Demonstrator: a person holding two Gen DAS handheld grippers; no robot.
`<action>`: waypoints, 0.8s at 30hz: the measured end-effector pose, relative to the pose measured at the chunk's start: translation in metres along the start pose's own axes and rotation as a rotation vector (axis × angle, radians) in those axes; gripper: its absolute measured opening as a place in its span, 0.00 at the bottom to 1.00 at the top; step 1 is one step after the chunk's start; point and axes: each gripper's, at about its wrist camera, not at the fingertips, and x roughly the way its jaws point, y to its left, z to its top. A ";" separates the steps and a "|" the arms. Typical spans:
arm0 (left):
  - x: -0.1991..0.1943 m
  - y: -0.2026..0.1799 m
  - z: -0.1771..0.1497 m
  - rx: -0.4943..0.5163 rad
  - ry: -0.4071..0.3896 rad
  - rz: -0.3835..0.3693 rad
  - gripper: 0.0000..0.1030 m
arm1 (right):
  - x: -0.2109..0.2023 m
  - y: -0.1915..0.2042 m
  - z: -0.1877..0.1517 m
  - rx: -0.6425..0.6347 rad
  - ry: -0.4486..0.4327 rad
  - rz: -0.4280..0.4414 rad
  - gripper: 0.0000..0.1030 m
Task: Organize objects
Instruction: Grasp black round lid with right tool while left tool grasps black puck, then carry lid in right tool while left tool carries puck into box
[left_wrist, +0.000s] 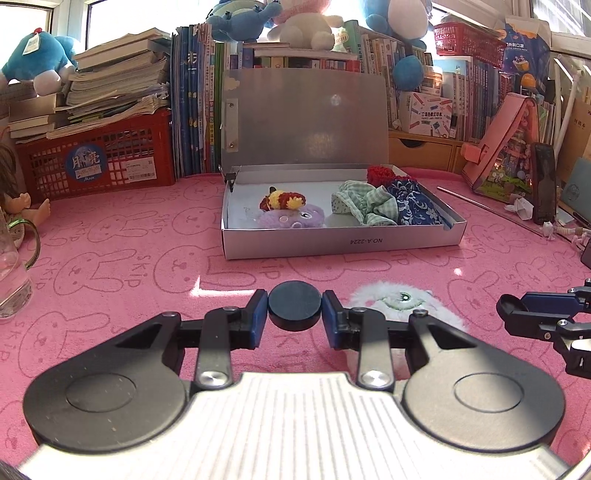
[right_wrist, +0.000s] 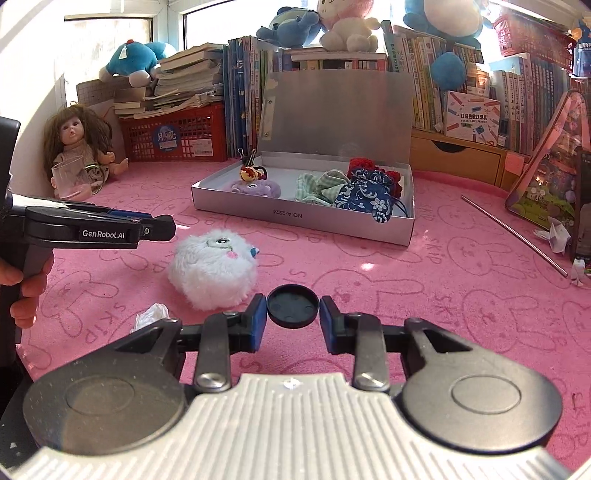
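An open silver box (left_wrist: 343, 245) (right_wrist: 295, 218) sits on the pink cloth with its lid up. It holds a purple plush (left_wrist: 291, 219), a yellow-red knit piece (left_wrist: 282, 199), a green checked cloth (left_wrist: 364, 206), a blue floral pouch (left_wrist: 415, 206) and a red knit item (left_wrist: 384, 175). A white fluffy plush (right_wrist: 212, 273) (left_wrist: 402, 304) lies in front of the box. My left gripper (left_wrist: 294, 312) is shut on a black disc (left_wrist: 294, 308). My right gripper (right_wrist: 293, 308) is shut on a black cap (right_wrist: 293, 305), hollow side up.
A red basket (left_wrist: 96, 162) with stacked books stands at the back left, next to a row of books (left_wrist: 192, 110). A doll (right_wrist: 79, 142) and a glass (right_wrist: 70, 177) are at the left. A metal rod (right_wrist: 513, 230), a pink case (right_wrist: 550, 173) and a crumpled tissue (right_wrist: 149, 315) lie around.
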 end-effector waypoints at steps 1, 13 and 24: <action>0.000 0.001 0.003 -0.004 -0.006 0.003 0.36 | 0.001 -0.003 0.003 0.005 -0.001 -0.008 0.35; 0.010 0.013 0.038 -0.031 -0.035 0.010 0.36 | 0.018 -0.049 0.050 0.135 -0.021 -0.051 0.35; 0.037 0.026 0.095 -0.075 -0.050 -0.008 0.36 | 0.039 -0.076 0.100 0.187 -0.035 -0.056 0.35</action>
